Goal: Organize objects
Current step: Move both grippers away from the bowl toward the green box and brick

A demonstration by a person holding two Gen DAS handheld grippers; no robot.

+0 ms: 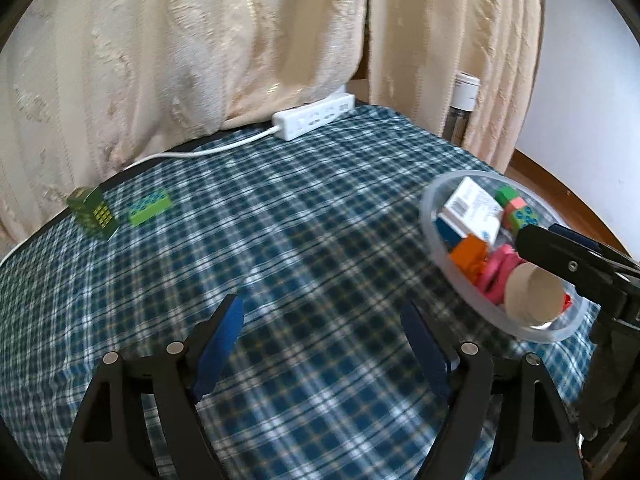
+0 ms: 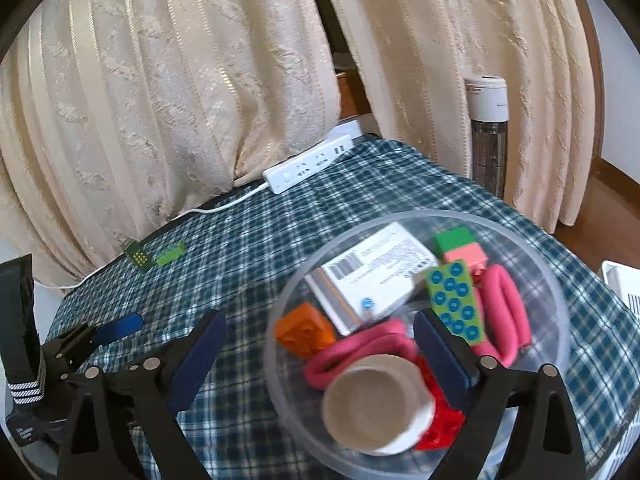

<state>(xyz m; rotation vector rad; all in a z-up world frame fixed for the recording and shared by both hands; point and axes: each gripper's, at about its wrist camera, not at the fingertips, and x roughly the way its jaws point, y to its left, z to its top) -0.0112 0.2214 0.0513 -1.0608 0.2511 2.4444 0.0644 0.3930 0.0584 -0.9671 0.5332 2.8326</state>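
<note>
Beside the curtain, a power strip borders the checked cloth.

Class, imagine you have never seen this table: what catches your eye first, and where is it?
The clear bowl at the right of the checked cloth stands out, heaped with a white box, pink rings, an orange block and a cardboard roll. Far left, by the curtain, a dark green box and a green brick lie alone. A white power strip sits at the back edge.
</note>
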